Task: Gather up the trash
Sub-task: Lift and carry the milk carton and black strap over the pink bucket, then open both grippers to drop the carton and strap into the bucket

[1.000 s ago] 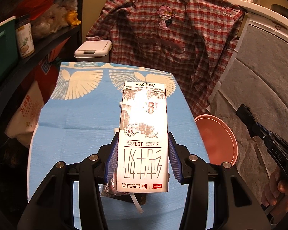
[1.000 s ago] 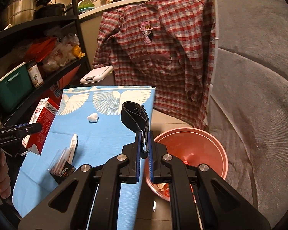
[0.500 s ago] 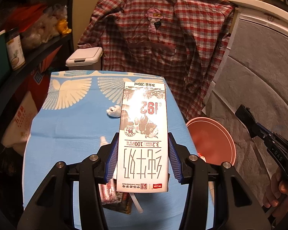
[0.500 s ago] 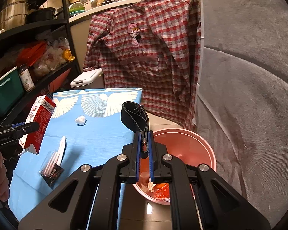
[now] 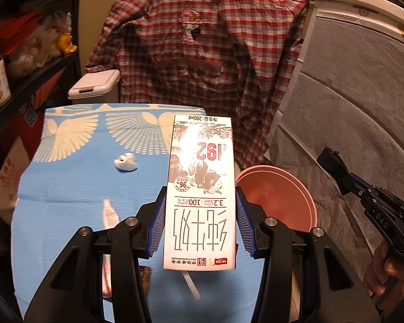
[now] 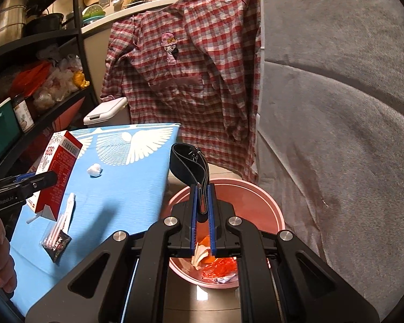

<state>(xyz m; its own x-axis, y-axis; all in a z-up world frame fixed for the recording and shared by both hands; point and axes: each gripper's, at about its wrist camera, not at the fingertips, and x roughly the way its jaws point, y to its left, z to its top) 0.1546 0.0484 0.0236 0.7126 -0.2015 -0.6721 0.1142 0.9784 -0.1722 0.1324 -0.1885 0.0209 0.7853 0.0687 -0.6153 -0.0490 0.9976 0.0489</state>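
My left gripper (image 5: 200, 220) is shut on a milk carton (image 5: 200, 188), red and white, held above the blue tablecloth (image 5: 75, 188); the carton also shows in the right wrist view (image 6: 58, 172). My right gripper (image 6: 202, 207) is shut on a black strap (image 6: 187, 162) and holds it over the pink bin (image 6: 269, 204), which has orange and white trash inside. The bin stands on the floor right of the table and shows in the left wrist view (image 5: 280, 196). A white crumpled wad (image 6: 94, 170), a small white tube (image 6: 70, 206) and a straw packet (image 6: 55, 242) lie on the cloth.
A plaid shirt (image 5: 207, 62) hangs behind the table. A white lidded bin (image 5: 94, 87) stands at the far left corner. Dark shelves (image 6: 40, 102) with jars and bags run along the left. A grey fabric surface (image 6: 336, 134) fills the right side.
Both grippers have pulled back and shifted right; the wad and tube have come into the left wrist view. The strap now hangs over the bin. Both grips are unchanged.
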